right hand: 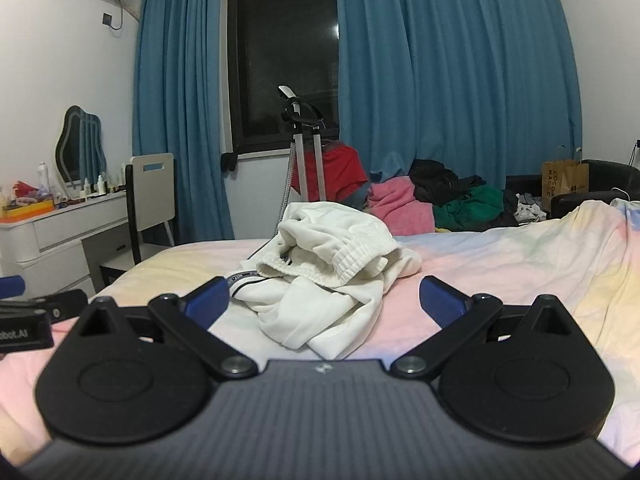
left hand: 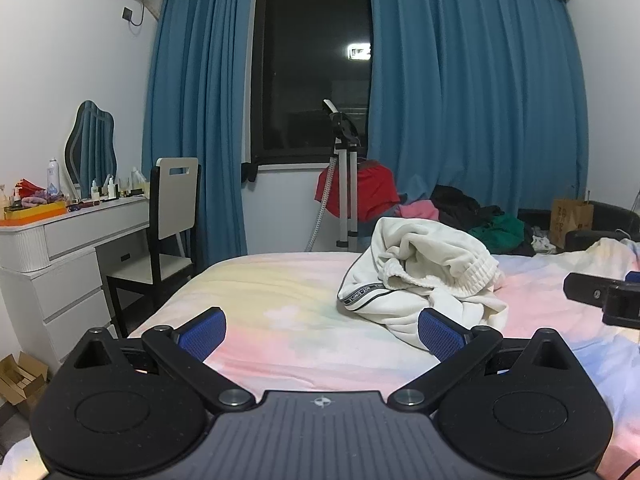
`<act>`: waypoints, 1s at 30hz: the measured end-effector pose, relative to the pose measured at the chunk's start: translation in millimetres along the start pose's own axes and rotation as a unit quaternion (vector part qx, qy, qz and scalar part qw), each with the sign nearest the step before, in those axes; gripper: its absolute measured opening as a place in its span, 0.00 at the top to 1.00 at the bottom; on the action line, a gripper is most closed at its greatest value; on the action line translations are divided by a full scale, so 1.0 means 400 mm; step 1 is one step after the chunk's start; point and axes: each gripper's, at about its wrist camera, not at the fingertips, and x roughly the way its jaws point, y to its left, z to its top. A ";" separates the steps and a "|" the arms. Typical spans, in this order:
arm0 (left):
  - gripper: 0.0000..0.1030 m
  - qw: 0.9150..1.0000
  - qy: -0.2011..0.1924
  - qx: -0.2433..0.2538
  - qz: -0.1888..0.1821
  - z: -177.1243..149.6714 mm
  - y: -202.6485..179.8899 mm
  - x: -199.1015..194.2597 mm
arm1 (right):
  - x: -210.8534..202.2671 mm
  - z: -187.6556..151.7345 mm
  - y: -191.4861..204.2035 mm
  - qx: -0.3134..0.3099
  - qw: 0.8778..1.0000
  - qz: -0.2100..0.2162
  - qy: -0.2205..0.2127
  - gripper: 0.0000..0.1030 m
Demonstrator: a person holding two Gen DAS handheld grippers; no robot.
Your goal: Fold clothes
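A white garment (left hand: pixel 420 280) lies in a crumpled heap on the bed (left hand: pixel 280 292), which has a soft pink, yellow and blue sheet. The heap is bunched up, with a ribbed cuff or waistband on top and a dark band with small letters near its front edge (the letters are too small to read).

The left gripper (left hand: pixel 322 334) hangs low over the bed, just in front of the white garment and a bit to its left. Its two blue pads (left hand: pixel 202 336) are spread wide apart, and nothing is between them. The right-hand pad sits right at the garment's near edge, but it is hard to tell if it touches.

The right gripper (right hand: pixel 324 300) is also low over the bed, right in front of the white garment. Its jaws are spread wide too, and they hold nothing. The front part of the heap shows between its blue pads (right hand: pixel 442 302).

Behind the white garment stands a silver stand (left hand: pixel 346 184) with a red cloth (left hand: pixel 374 192) on it. To the right of that, past the bed, lies a pile of clothes (right hand: pixel 440 196) in pink, black and green. Blue curtains (left hand: pixel 472 80) hang behind it all, on both sides of a dark window (left hand: pixel 312 60). Far to the left of the white garment are a white dressing table (left hand: pixel 76 232) and a chair (left hand: pixel 172 208).
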 end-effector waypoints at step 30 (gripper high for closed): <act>0.00 0.999 -0.019 -0.037 -0.021 0.052 0.031 -0.041 | -0.042 0.081 0.074 0.001 1.000 -0.016 -0.013 0.00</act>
